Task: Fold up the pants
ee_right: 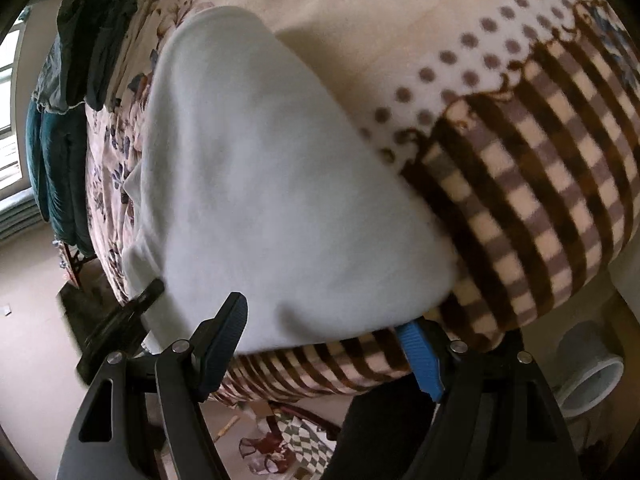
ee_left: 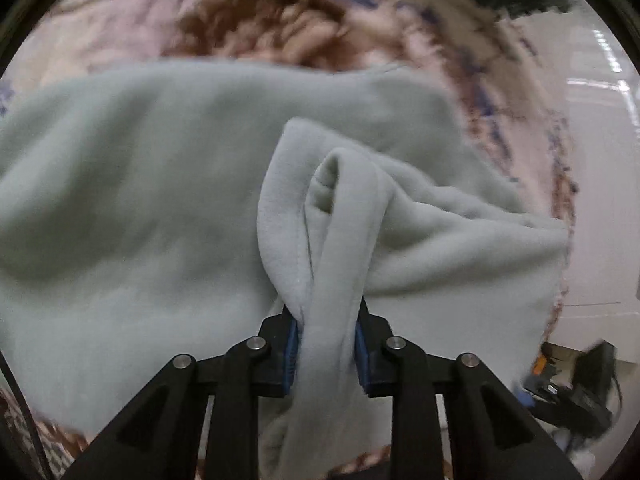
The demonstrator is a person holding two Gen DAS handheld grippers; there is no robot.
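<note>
Pale mint fleece pants [ee_left: 132,208] spread on your bed.

You see soft, thick fabric lying broad and mostly flat across the patterned blanket, blurred at the edges. At the near edge a bunched, twisted fold stands up from the flat layer, with a loop of hem showing at its top. From your right-hand view the pants [ee_right: 256,160] reach the blanket's checked border.

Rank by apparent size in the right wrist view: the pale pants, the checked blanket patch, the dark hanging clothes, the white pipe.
1. Pants, largest.
2. Checked blanket patch.
3. Dark hanging clothes.
4. White pipe, smallest.
The pants lie nearest the camera, which inflates them.
</note>
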